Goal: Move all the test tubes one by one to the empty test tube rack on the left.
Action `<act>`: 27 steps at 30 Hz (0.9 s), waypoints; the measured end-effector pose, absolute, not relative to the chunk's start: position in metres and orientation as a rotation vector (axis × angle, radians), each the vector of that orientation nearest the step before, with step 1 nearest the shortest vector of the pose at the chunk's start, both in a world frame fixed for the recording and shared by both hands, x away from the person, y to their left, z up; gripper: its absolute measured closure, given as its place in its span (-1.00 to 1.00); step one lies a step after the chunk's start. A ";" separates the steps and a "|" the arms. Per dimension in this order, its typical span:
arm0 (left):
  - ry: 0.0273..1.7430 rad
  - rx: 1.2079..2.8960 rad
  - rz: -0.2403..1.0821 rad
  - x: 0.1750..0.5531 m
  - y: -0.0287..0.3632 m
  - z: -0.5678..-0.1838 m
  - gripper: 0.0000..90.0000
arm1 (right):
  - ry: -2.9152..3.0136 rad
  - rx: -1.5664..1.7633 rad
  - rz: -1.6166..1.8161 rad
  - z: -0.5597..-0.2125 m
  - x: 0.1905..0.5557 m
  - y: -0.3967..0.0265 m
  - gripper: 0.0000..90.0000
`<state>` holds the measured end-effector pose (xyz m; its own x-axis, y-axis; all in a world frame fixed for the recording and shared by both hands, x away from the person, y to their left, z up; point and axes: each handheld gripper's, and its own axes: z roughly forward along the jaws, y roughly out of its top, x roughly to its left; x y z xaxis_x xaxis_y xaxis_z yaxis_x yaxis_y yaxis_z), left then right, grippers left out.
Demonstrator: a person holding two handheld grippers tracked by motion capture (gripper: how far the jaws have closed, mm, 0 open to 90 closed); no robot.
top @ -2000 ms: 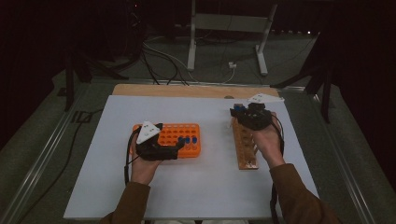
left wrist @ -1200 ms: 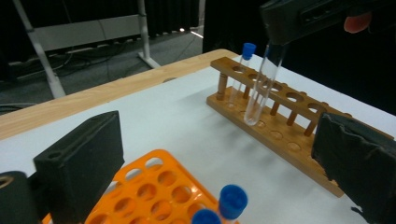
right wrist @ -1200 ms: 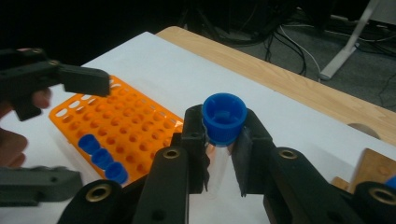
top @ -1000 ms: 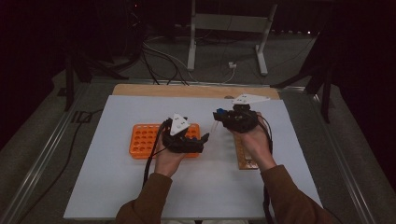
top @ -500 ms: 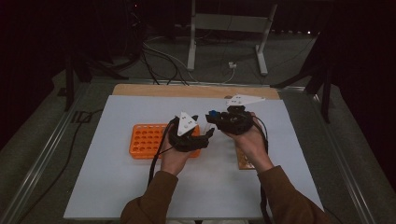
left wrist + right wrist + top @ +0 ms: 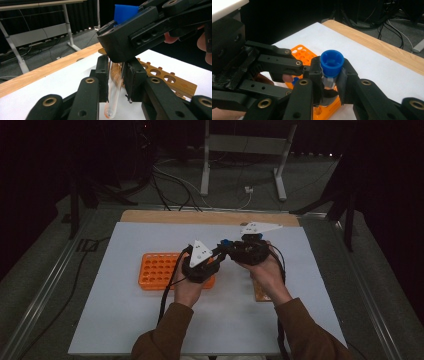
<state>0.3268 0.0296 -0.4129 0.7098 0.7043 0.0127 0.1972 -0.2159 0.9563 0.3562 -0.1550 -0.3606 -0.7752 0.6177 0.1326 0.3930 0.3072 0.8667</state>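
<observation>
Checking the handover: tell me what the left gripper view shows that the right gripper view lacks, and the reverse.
Left gripper view: the clear body and round bottom of the tube between the jaws of the left tool, which have just closed on it, plus the wooden rack. Right gripper view: the blue cap from above, clamped in the right tool, and the orange rack. Both: the tube and the white table cover.
</observation>
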 end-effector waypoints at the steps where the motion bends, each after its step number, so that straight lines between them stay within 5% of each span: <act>1: 0.715 1.760 0.547 0.327 0.029 -0.413 0.71 | 2.348 0.925 1.456 -0.360 0.356 -0.155 0.70; 4: 0.713 1.754 0.548 0.327 0.027 -0.412 0.73 | 2.338 0.920 1.457 -0.359 0.356 -0.157 0.66; 11: 0.750 1.757 0.566 0.333 0.031 -0.413 0.73 | 2.286 0.944 1.502 -0.354 0.354 -0.165 0.07; 22: 0.788 1.731 0.586 0.335 0.048 -0.409 0.74 | 2.216 0.981 1.461 -0.356 0.354 -0.177 -0.58; 27: 0.810 1.718 0.591 0.335 0.060 -0.409 0.74 | 2.190 0.998 1.432 -0.359 0.354 -0.183 -0.70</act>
<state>0.3346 0.0595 -0.4088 0.6430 0.7657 -0.0114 0.2228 -0.1729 0.9594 0.3545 -0.1826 -0.3592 -0.6958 0.7123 0.0922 0.3700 0.2455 0.8960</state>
